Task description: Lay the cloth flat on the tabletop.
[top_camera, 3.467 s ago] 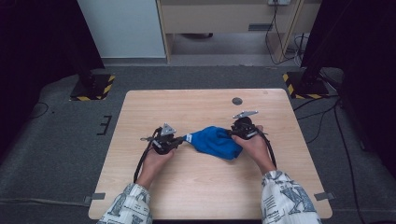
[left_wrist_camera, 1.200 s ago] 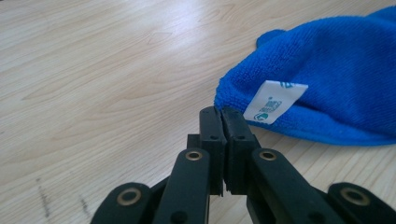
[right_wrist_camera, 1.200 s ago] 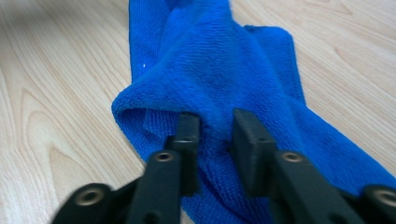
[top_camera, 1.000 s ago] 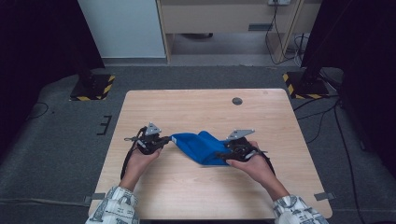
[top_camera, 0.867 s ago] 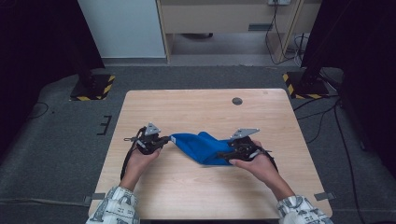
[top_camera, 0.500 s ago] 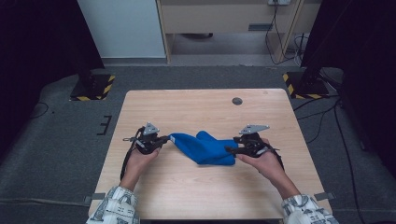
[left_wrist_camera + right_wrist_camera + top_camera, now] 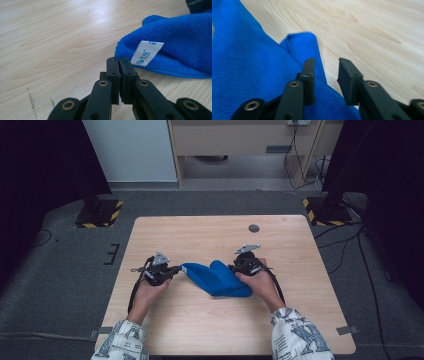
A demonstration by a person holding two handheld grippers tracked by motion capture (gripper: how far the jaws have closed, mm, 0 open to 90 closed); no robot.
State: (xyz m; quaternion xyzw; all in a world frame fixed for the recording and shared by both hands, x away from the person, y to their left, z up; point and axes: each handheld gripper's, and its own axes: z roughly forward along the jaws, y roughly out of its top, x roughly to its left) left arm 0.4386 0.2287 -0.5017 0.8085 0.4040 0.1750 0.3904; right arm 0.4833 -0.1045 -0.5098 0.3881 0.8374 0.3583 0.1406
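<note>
A blue microfibre cloth [image 7: 217, 277] lies bunched in the middle of the wooden table [image 7: 200, 230]. My left gripper [image 7: 177, 268] is at the cloth's left corner. In the left gripper view its jaws [image 7: 118, 60] are shut, and the corner of the cloth [image 7: 180, 42] meets their tips beside a white tag [image 7: 147, 52]. My right gripper [image 7: 232, 268] sits at the cloth's far right edge. Its jaws [image 7: 325, 62] stand apart and have just been closing. A fold of the cloth [image 7: 242, 62] lies under and between them, and the pads do not press on it.
A small dark round disc [image 7: 254, 228] sits in the tabletop at the back right. Both forearms in patterned sleeves come in from the near edge. Black stands with yellow-striped feet flank the table on the grey floor.
The right gripper has moved from the cloth's near right side toward its far right edge, and its jaws have narrowed. The left gripper has stayed put on its corner.
</note>
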